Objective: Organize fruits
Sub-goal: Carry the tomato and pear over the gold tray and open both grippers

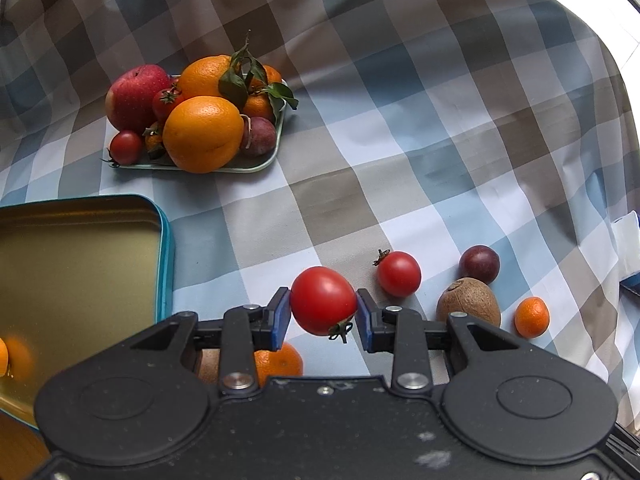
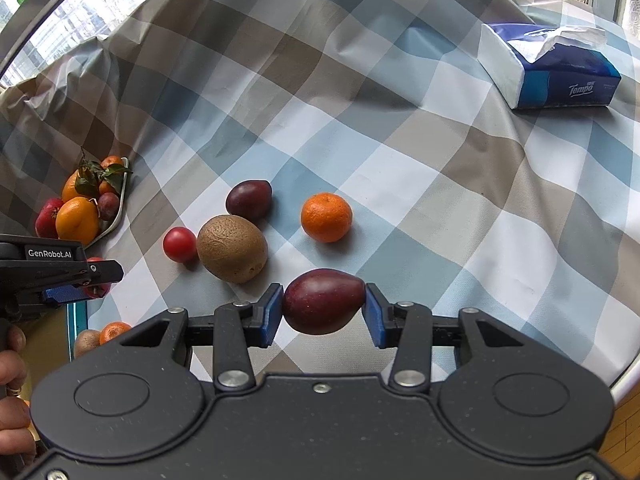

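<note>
1. Left tongs [image 1: 323, 314]: clamped on a red tomato [image 1: 323, 300], blue pads pressed to both its sides, stem end turned down; held clear above the cloth, just beside the tin
2. Right tongs [image 2: 324, 314]: clamped on a dark purple plum [image 2: 323, 301], held above the cloth
3. Bench: covered by a checked cloth [image 1: 400, 120] in blue, white and brown
4. Tin [image 1: 80, 264]: open, teal rim, gold inside, at the left of the left view; something orange shows at its near edge
5. Tray [image 1: 256, 164]: pale green, far left of the cloth, heaped with an apple [image 1: 134, 94], two large oranges, small tomatoes, leafy mandarins and a plum
6. Loose on the cloth, grouped near each other: a second tomato [image 1: 399, 274], a kiwi [image 2: 232, 248], a round purple fruit [image 2: 249, 199] touching the kiwi's far side, a mandarin [image 2: 326, 217] apart to the right
7. Under the left tongs: another mandarin [image 1: 280, 362] and a brown fruit, partly hidden
8. Tissue pack [image 2: 552, 68]: blue and white, far right corner, well apart from the fruit
9. A person's fingers [image 2: 12, 364]: at the left edge of the right view, on the left handle
</note>
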A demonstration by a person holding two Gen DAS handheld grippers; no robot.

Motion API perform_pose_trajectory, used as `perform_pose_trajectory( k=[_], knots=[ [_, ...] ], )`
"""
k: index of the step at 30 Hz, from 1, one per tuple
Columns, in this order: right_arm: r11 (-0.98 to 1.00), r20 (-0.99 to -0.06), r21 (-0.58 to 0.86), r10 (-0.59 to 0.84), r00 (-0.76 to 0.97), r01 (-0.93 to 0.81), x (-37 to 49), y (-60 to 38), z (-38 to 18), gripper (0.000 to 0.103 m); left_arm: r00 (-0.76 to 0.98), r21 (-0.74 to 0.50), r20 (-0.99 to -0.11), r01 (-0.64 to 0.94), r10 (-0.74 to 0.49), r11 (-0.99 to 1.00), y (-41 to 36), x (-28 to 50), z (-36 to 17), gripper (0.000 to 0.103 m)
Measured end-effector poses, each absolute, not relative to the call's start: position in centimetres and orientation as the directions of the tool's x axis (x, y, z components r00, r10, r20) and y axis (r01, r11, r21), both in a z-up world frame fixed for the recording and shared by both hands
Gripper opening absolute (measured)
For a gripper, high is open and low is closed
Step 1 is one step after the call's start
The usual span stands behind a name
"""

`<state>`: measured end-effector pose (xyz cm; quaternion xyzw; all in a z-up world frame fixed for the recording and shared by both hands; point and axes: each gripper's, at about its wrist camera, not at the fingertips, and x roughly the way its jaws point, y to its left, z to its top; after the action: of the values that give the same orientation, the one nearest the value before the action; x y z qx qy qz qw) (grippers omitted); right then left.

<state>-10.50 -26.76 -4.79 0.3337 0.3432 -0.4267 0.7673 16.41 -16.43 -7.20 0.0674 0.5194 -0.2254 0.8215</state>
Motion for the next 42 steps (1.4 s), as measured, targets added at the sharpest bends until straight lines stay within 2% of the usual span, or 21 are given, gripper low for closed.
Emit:
perform_pose_trajectory(
  k=[8, 15, 30, 42],
  knots=[
    [0.455, -0.806, 0.227, -0.408, 0.428, 0.861, -8.5, -25.7, -4.4, 0.052, 0.404, -0.074, -0.880, 0.406, -0.252, 0.911, -13.6, 17.3, -6.8, 0.033],
    [0.514, -0.804, 0.224, -0.383, 0.455, 0.828, -5.8, -24.4, -4.3, 0.052, 0.414, -0.085, -0.878, 0.359, -0.240, 0.930, -10.6, 18.7, -6.6, 0.033],
    [0.610, -0.818, 0.263, -0.269, 0.508, 0.747, 0.8, -21.2, -5.3, 0.052, 0.421, -0.035, -0.897, 0.244, -0.138, 0.969, -2.8, 22.0, -7.5, 0.033],
    [0.694, -0.830, 0.237, -0.220, 0.512, 0.680, 7.2, -18.0, -5.4, 0.052, 0.399, -0.029, -0.914, 0.111, -0.071, 0.993, 1.8, 24.7, -8.1, 0.033]
  ],
)
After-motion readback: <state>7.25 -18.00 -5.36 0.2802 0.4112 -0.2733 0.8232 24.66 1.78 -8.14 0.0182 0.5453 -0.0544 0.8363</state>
